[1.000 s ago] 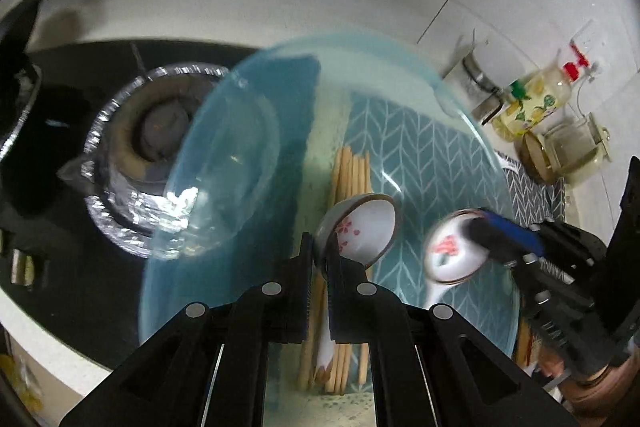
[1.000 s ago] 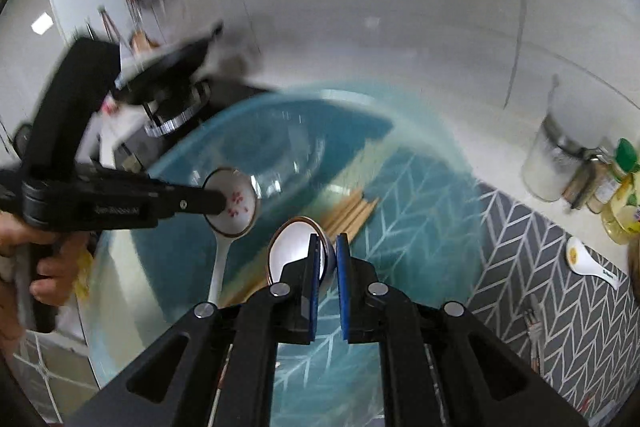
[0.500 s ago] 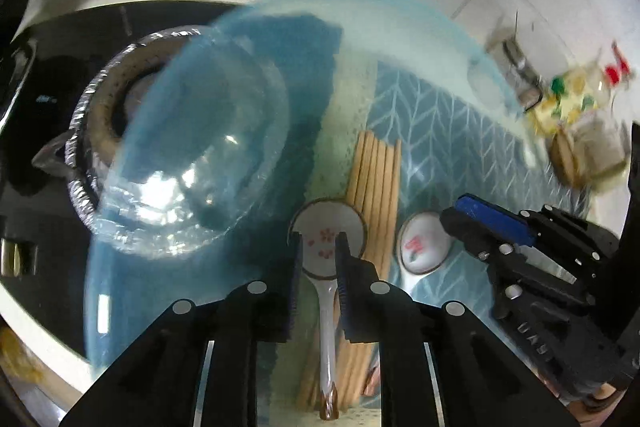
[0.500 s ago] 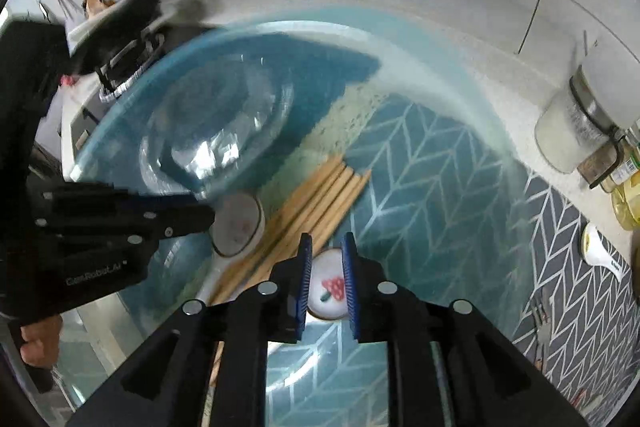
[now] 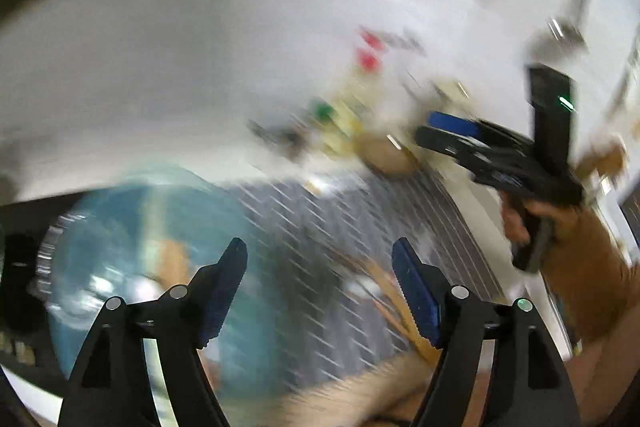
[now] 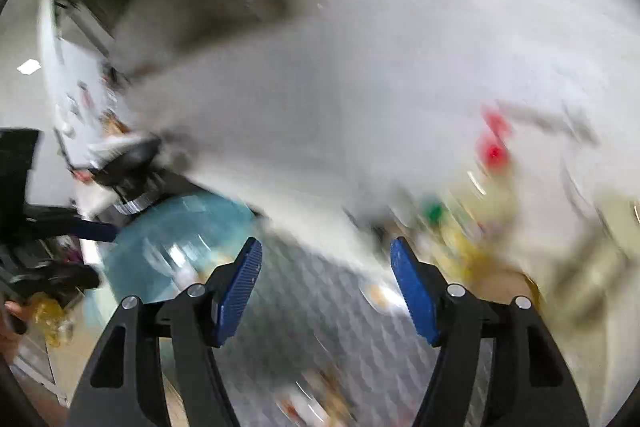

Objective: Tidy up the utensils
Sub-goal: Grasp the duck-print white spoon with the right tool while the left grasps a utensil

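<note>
Both views are smeared by motion. My left gripper (image 5: 320, 261) has its jaws opening wide, with nothing between them, over a grey patterned mat (image 5: 332, 227). A blue see-through dish (image 5: 132, 227) lies to its lower left, and some wooden chopsticks (image 5: 394, 301) lie by the right finger. My right gripper (image 6: 326, 257) is also opening and holds nothing, above the same mat (image 6: 320, 307). The dish (image 6: 180, 239) is to its left. The spoons inside the dish are too blurred to make out. Each gripper shows in the other's view: the right gripper (image 5: 426, 129) and the left gripper (image 6: 92, 251).
Blurred bottles with red and green caps (image 5: 360, 95) stand at the back by the white wall, also seen as bottles (image 6: 492, 147) on the right. A small white spoon-like thing (image 6: 380, 295) lies on the mat. The dark stove (image 5: 16, 259) is at the far left. A hand (image 5: 560, 227) holds the right gripper.
Both grippers were shut on patterned spoons over the blue dish, then let them go in it. Now both stand wide open and have swung up and right, toward the mat and bottles.
</note>
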A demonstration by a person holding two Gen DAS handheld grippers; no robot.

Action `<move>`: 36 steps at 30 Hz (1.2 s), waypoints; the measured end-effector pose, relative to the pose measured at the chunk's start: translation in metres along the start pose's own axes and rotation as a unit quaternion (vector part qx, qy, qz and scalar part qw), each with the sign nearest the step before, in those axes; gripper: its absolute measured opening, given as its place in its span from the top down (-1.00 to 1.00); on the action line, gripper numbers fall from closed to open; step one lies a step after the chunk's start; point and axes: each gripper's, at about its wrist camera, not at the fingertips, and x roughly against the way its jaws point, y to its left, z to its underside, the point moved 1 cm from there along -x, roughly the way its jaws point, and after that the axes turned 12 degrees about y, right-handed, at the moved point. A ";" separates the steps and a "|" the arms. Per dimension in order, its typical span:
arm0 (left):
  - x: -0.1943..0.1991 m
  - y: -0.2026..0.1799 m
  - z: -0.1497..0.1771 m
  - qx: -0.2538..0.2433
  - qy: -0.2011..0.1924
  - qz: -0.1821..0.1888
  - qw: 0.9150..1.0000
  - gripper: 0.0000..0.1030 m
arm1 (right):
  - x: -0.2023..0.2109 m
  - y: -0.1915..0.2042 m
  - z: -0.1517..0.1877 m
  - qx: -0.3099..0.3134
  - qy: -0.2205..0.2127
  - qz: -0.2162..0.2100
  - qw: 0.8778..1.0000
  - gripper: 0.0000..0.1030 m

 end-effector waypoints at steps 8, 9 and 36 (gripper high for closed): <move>-0.165 -0.016 0.050 0.131 0.155 0.067 0.977 0.08 | -0.043 -0.065 0.146 -0.104 0.169 -0.024 0.980 -0.26; -0.176 -0.013 0.052 0.149 0.157 0.063 0.974 0.08 | -0.044 -0.067 0.154 -0.113 0.172 -0.028 0.978 -0.26; -0.181 0.000 0.010 0.236 0.075 -0.066 0.967 0.89 | -0.163 -0.105 0.010 0.026 0.102 -0.071 0.992 -0.15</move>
